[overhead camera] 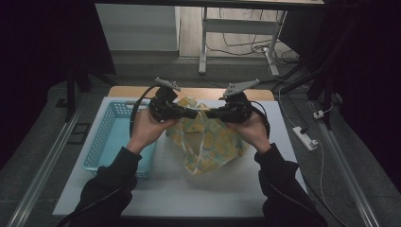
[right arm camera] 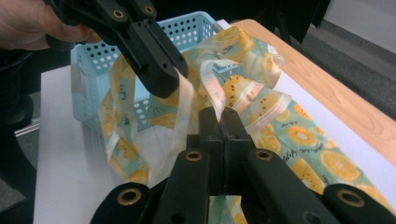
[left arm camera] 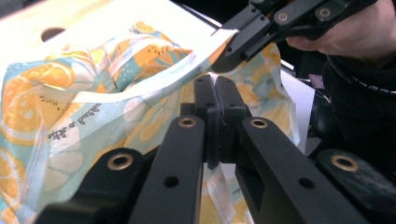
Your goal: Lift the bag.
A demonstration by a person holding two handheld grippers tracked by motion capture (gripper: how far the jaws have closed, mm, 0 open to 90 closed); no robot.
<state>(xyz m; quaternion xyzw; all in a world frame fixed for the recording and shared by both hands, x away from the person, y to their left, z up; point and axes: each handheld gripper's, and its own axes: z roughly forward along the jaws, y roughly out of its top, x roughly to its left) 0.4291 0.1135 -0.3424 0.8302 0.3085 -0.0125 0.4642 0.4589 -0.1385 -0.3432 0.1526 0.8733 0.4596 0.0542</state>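
I am clamping my left claw and my right claw on the top rim of the thin plastic bag printed with orange slices on pale blue, each pinching one side of its white-banded mouth, so the bag is hanging between them above the white table, just beside the light blue perforated plastic basket. To do this well, I judge I should be keeping both grips firm and spreading the mouth evenly without tearing it.
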